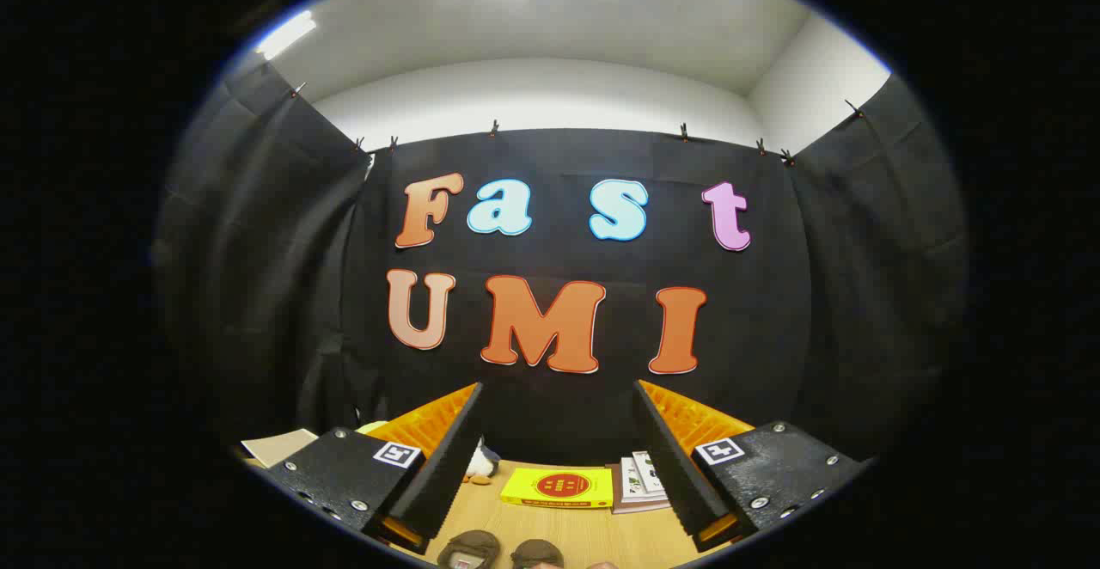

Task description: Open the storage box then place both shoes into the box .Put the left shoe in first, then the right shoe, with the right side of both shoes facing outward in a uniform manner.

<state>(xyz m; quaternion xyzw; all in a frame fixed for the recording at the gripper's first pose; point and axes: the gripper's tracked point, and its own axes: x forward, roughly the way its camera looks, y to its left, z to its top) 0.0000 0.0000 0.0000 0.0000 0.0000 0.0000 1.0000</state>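
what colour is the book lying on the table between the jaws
Yellow with a red circle; the book shows in the gripper view.

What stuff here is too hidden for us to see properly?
- Shoes, gripper view: only their tops peek in, below the open gripper; left or right unclear.
- White object: partly behind one finger.
- Booklets: part-covered by the other finger, print too small.

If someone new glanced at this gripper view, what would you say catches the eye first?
Probably the gripper itself: its two fingers stand wide apart, holding nothing, raised toward the booth's black cloth wall. Between the fingers, on the wooden table, lies a bright yellow book, with a stack of booklets just beside it. Nearest the camera, below the fingers, the dark tops of two shoes peek in.
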